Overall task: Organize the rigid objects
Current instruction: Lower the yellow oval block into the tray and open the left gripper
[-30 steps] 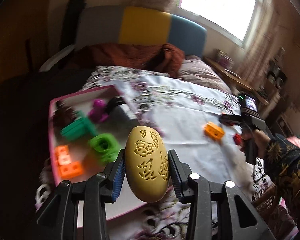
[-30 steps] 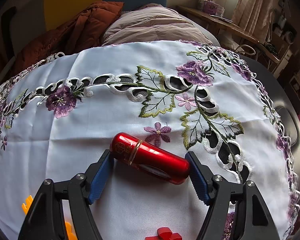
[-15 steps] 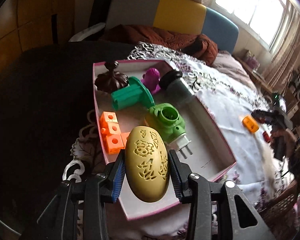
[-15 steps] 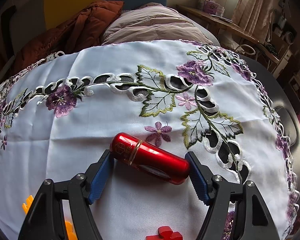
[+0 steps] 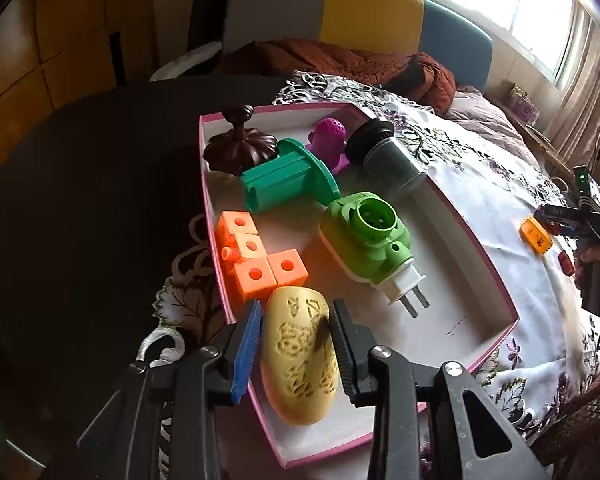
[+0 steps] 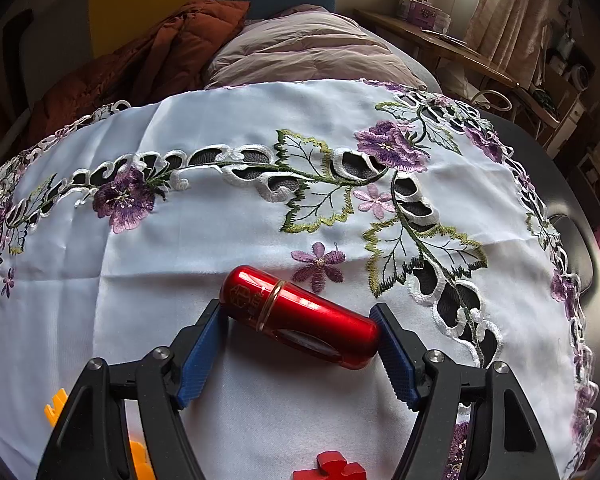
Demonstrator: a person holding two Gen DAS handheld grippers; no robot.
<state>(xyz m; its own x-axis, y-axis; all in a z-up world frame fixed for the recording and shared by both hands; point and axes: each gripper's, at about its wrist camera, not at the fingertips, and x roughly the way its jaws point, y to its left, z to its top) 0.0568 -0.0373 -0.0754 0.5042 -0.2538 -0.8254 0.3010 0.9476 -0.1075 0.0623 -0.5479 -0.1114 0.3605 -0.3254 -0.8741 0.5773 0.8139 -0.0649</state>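
At the bottom of the left wrist view, our left gripper (image 5: 294, 326) is closing its jaws, with the yellow carved egg (image 5: 299, 354) between them; the right-hand pad is touching the egg, while a thin gap is showing at the blue left-hand pad, so we cannot tell whether the grip is firm. The egg is lying inside the pink-rimmed tray (image 5: 496, 280), at its near left corner. Just above the egg, the orange cube block (image 5: 256, 258) is sitting against the tray's left wall. Right of it, at mid-frame, the green plug adapter (image 5: 370, 244) is lying with its prongs pointing toward the lower right. Farther up, the teal spool (image 5: 284, 180), the dark brown knobbed lid (image 5: 240, 146), the purple figure (image 5: 330, 140) and the dark grey jar (image 5: 388, 156) are crowding the tray's far end.

In the right wrist view, we are keeping our right gripper (image 6: 300, 338) partly spread around the red metal cylinder (image 6: 300, 316), which is lying crosswise on the embroidered white cloth (image 6: 228, 232) covering the tabletop; both blue pads are standing at the cylinder's ends, though we cannot tell whether they are pressing. A red piece (image 6: 332, 468) and an orange piece (image 6: 56, 404) are showing at the bottom edge.
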